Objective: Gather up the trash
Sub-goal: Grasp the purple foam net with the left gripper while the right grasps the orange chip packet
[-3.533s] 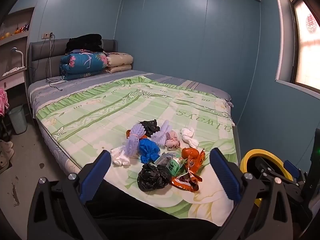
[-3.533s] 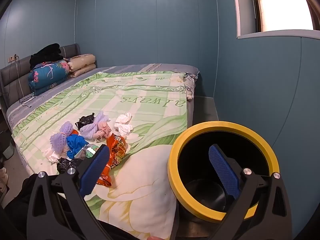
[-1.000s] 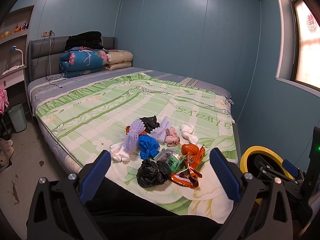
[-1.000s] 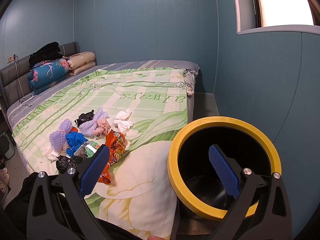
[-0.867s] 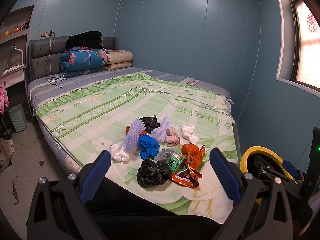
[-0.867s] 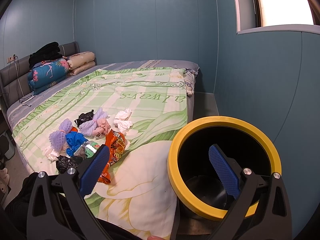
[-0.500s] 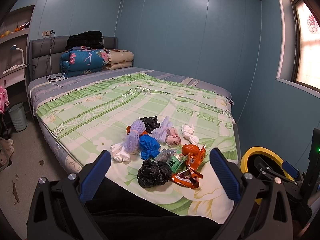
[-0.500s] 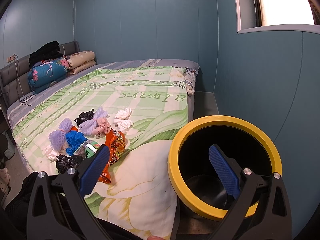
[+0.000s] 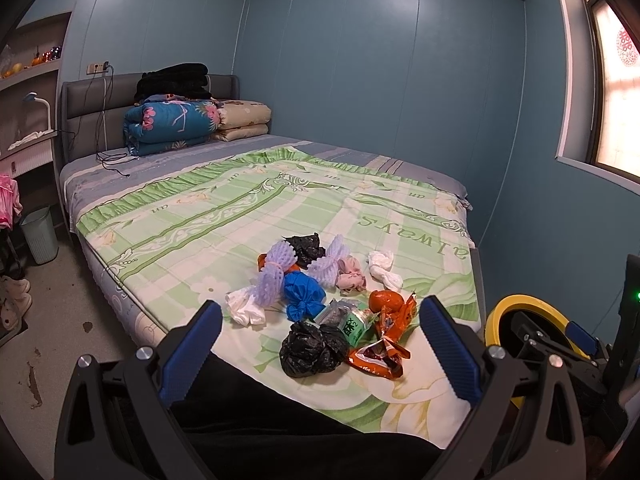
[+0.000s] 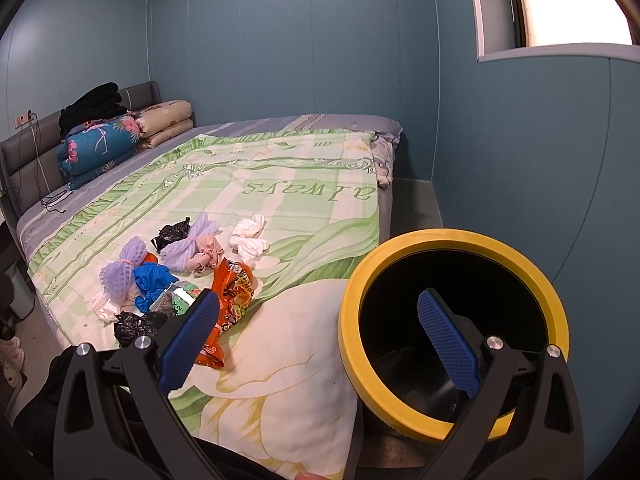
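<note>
A heap of trash lies on the near part of the bed (image 9: 192, 216): a black bag (image 9: 310, 349), an orange snack wrapper (image 9: 380, 354), a green packet (image 9: 352, 322), a blue bag (image 9: 302, 294), purple foam nets (image 9: 272, 276) and white tissue wads (image 9: 384, 270). The heap also shows in the right wrist view (image 10: 180, 276). A black bin with a yellow rim (image 10: 556, 316) stands beside the bed. My left gripper (image 9: 320, 350) is open and empty, just short of the black bag. My right gripper (image 10: 320, 336) is open and empty, between the heap and the bin.
Folded quilts and pillows (image 9: 172, 128) lie at the headboard. A pale green wastebasket (image 9: 38, 234) and shoes (image 9: 14, 296) stand on the floor at the left. Blue walls close in behind and to the right of the bed. The right gripper's body (image 9: 560, 344) shows by the bin.
Both grippers have drifted only slightly; the heap sits a little lower in the left wrist view. Nothing was taken hold of or let go.
</note>
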A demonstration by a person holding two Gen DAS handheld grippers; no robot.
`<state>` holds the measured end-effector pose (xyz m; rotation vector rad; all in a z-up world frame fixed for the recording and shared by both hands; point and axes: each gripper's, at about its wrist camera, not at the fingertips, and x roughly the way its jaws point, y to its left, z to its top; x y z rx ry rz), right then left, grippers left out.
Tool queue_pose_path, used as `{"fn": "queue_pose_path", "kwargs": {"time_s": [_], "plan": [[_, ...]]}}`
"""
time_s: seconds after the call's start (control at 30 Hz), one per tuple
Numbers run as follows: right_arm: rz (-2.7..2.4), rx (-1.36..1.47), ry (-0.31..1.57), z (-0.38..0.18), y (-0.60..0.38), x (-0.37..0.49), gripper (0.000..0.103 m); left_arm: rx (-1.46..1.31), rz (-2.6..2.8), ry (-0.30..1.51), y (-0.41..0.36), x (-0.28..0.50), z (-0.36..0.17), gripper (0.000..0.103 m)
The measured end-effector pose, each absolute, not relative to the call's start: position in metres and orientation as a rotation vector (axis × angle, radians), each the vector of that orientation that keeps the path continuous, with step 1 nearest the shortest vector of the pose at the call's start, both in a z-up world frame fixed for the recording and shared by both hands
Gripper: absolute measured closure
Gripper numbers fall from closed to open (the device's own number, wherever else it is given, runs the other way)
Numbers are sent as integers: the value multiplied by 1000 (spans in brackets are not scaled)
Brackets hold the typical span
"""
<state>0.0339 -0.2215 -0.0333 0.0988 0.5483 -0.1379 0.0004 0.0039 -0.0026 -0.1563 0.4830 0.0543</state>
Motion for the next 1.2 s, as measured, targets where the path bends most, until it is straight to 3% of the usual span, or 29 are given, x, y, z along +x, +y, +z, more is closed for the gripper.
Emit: {"fn": "queue_pose_path", "kwargs": {"time_s": [0.53, 0.87, 1.2], "plan": [[24, 66, 489, -13, -217, 89, 8, -175, 47, 464, 9, 2, -4, 8], [249, 306, 732, -41, -228, 140, 8, -227, 119, 565, 53, 50, -19, 8], [254, 284, 838, -75, -220, 150, 8, -110, 101, 698, 83, 148, -42, 8]]}}
